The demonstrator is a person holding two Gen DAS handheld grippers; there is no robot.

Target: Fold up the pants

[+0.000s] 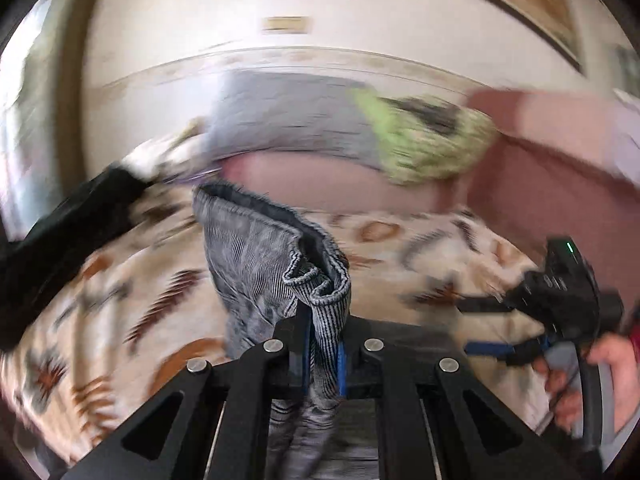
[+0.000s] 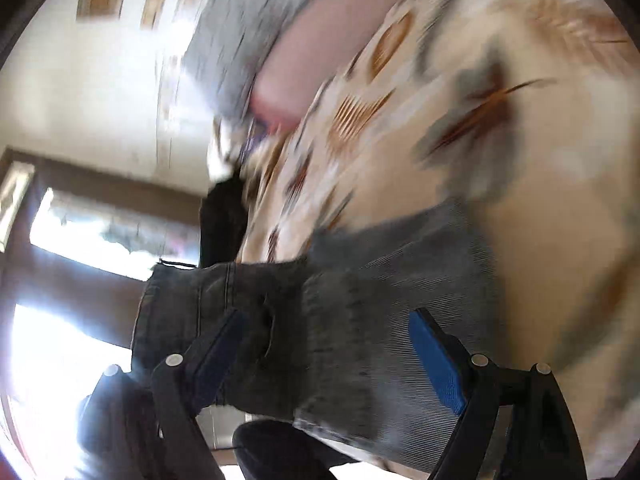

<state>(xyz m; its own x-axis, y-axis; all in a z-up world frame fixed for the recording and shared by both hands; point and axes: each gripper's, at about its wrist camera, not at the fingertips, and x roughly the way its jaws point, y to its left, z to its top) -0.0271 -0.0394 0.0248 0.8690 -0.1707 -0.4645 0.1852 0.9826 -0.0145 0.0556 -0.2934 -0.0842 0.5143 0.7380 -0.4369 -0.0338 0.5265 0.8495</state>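
The pants (image 1: 264, 256) are grey ribbed fabric with a darker inside. My left gripper (image 1: 324, 344) is shut on a bunched edge of them and holds them up over the patterned bedspread (image 1: 100, 304). In the left wrist view my right gripper (image 1: 486, 328) is at the right, held by a hand, with its fingers apart. In the right wrist view the pants (image 2: 360, 320) hang across between the spread blue pads (image 2: 438, 364) of my right gripper (image 2: 324, 352), which is open. That view is tilted and blurred.
A grey pillow (image 1: 288, 112), a green patterned cloth (image 1: 424, 140) and a pink cushion (image 1: 560, 160) lie at the far side of the bed. A black garment (image 1: 60, 232) lies at the left. A bright window (image 2: 100, 232) shows in the right wrist view.
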